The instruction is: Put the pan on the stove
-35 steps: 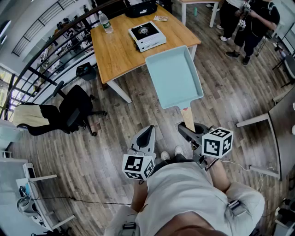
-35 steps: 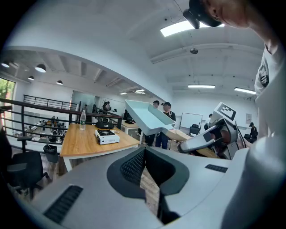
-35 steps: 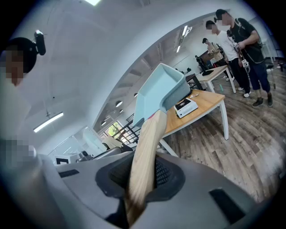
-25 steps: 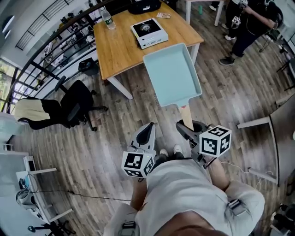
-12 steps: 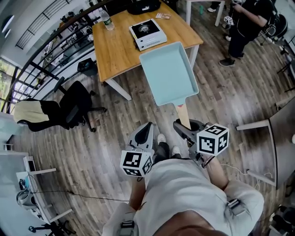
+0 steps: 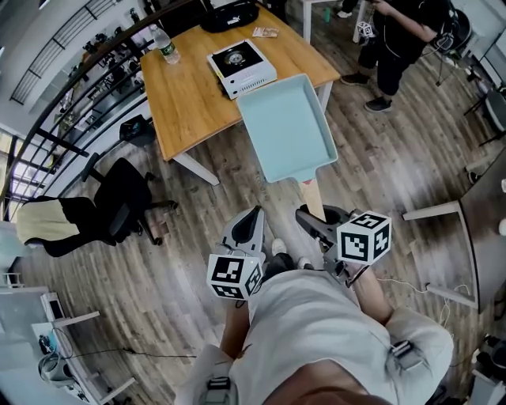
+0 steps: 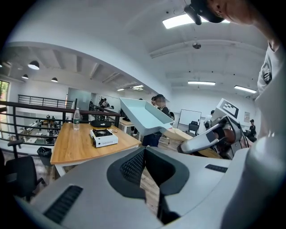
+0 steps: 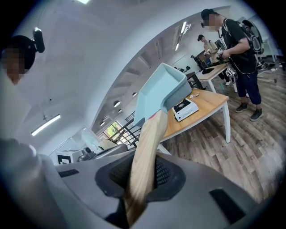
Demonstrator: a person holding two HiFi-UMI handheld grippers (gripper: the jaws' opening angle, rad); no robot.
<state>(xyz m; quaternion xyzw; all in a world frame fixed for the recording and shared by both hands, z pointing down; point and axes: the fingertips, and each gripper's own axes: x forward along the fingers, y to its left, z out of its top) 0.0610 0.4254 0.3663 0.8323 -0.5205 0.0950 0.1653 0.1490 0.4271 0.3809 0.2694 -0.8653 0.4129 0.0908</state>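
Observation:
A pale blue square pan [image 6: 286,126] with a wooden handle [image 6: 314,198] is held up in the air, level, its far rim close to the near corner of the wooden table [image 6: 186,99]. My right gripper [image 6: 316,219] is shut on that handle [image 8: 145,154], which runs out between the pads to the pan [image 8: 161,91]. The white portable stove [image 6: 241,65] with its black burner sits on the table, just beyond the pan; it also shows as the stove [image 7: 103,137] and the stove [image 8: 186,109]. My left gripper [image 6: 253,221] hangs beside the right one, shut, with nothing in it [image 7: 144,152].
A water bottle [image 6: 160,43] and a black bag [image 6: 229,16] stand at the table's far side. A black office chair [image 6: 118,198] is on the wooden floor to the left. A person in dark clothes [image 6: 395,35] stands right of the table. A white table leg [image 6: 431,210] lies to the right.
The table and stove have come nearer and shifted left in the head view. The pan has moved forward with the right gripper, so its far rim now reaches the table's corner.

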